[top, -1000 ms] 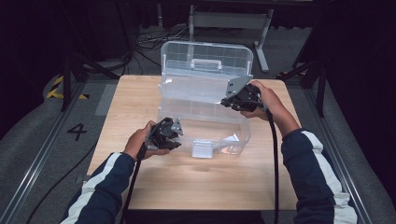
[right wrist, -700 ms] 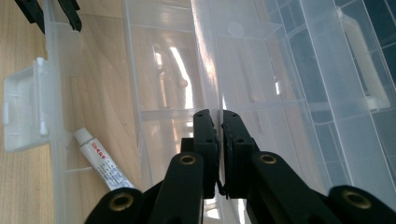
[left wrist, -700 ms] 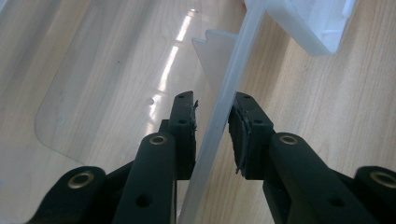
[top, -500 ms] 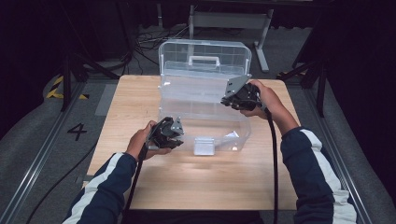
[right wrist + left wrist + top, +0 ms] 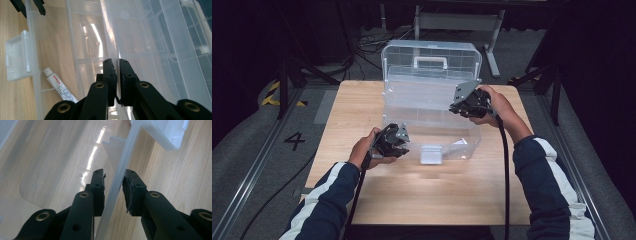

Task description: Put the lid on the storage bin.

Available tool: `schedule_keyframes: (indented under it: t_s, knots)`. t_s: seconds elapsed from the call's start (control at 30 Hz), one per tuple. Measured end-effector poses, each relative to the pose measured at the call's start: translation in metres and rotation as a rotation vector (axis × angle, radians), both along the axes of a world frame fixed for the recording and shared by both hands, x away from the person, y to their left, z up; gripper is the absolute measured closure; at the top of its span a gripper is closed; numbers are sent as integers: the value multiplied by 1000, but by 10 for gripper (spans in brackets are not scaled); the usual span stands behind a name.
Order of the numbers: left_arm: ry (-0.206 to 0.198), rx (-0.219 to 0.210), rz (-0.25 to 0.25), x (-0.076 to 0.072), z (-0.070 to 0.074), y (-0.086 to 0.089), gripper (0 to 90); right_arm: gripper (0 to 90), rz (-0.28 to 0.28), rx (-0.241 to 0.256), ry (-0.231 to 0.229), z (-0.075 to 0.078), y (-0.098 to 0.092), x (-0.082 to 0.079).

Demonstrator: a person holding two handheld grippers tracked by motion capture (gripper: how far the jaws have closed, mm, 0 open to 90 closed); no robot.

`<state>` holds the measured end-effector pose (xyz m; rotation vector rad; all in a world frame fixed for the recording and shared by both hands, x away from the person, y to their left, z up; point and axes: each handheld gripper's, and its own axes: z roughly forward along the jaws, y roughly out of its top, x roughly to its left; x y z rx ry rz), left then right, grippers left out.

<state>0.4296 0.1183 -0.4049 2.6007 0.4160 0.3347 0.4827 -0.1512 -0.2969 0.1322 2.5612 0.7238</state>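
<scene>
Left claw (image 5: 398,141), centre-left of the high view, straddles the near wall of the clear box (image 5: 432,107); its jaws stand slightly apart with the wall edge between them, not clamped; the box sits at centre frame on the wooden surface (image 5: 362,100), lid (image 5: 432,55) raised at the back, white latch (image 5: 431,154) on its front; a small tube (image 5: 60,86) lies inside on the box floor; right claw (image 5: 462,106), centre-right, has jaws pinched on an inner wall of the box.
</scene>
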Motion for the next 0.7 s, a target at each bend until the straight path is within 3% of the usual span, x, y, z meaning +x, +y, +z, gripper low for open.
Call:
schedule_keyframes:
  t_s: [0.37,0.57,0.7]
  knots:
    - [-11,-20,6,-1,-1,1,705,855,-1,0,-7,-1,-1,-2]
    - [-3,-81,6,-1,-2,6,710,849,3,-2,-2,-4,-3,-7]
    - [-4,-89,6,0,-2,6,706,844,3,-4,-9,-6,-2,-11]
